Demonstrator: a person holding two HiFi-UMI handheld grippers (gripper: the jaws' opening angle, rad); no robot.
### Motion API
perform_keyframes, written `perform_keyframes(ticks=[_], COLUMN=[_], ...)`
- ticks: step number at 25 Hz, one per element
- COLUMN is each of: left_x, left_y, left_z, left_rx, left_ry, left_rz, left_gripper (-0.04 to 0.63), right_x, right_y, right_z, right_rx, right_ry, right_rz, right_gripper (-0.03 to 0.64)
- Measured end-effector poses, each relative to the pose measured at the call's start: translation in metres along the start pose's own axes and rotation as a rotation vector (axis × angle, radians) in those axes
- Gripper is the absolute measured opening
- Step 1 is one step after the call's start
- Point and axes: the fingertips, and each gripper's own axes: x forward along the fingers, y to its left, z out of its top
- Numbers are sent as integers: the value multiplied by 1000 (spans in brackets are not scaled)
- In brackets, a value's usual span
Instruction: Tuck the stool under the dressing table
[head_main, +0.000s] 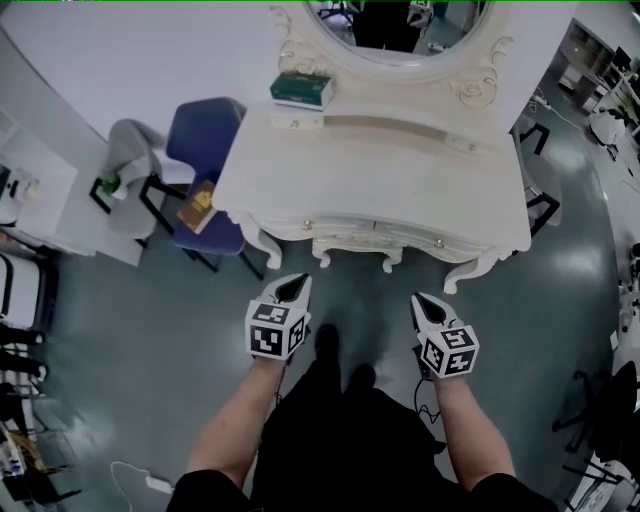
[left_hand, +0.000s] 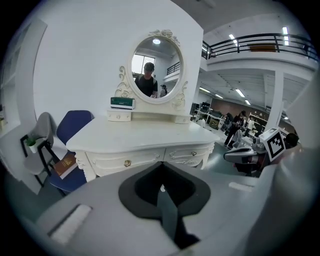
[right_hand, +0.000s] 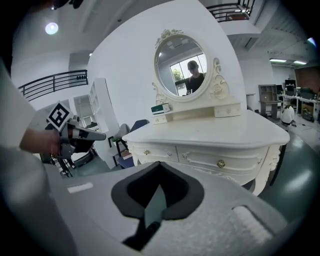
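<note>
left claw (head_main: 291, 287): shut tight, black pads pressed flat together, nothing held. grey shell, pointy tip.
right claw (head_main: 424, 306): shut tight too, holding nothing. same grey shell and black pads.
marker cubes (head_main: 275, 335): one white box on each claw, with black square patterns.
arms (head_main: 240, 430): bare, reaching out from a dark top.
floor (head_main: 150, 340): smooth, shiny, grey-green. both claws hang over it, just in front of the table.
stool (head_main: 355, 245): a white carved edge with two short curly legs peeks out under the front of the table, between the table's own legs. the rest is hidden. it sits ahead of both claws, between them, not touching either.
dressing table (head_main: 380, 170): white painted wood, smooth curved tabletop, drawers with small gold knobs, curly legs.
green box (head_main: 302, 90): flat, sits on a little white shelf at the back left of the tabletop.
mirror (head_main: 400, 25): oval, with a white curly frame, standing at the back.
blue chair (head_main: 205, 135): soft-looking seat, black legs, left of the table.
book (head_main: 197, 208): brown, lying on the chair seat.
</note>
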Motion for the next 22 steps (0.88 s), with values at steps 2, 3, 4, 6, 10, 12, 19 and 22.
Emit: perform_keyframes(ticks=[2, 3, 4, 6, 10, 12, 19, 22], left_x=[-7, -10, -12, -15, -18, -18, -20, -20], left_y=[-3, -4, -3, -1, 1, 6, 51, 68], left_z=[6, 10, 14, 23, 39, 45, 80, 101], left_rx=[-4, -7, -10, -13, -9, -5, -55, -37], left_ry=[-4, -7, -11, -20, -32, -35, -107, -149], left_rz=[-5, -7, -8, -12, -46, -64, -41, -41], left_gripper=[18, 18, 18, 18, 18, 18, 18, 18], right_x=[-13, -17, -20, -23, -19, -12, 24, 40], right_y=[-5, -7, -8, -8, -2, 3, 28, 42], right_z=[4, 6, 8, 13, 31, 41, 90, 119], right_rx=[11, 12, 13, 20, 17, 20, -13, -45], right_ry=[1, 9, 17, 22, 3, -7, -34, -54], right_rz=[-9, -17, -24, -27, -8, 1, 39, 55], right_gripper=[2, 2, 2, 2, 2, 2, 2, 2])
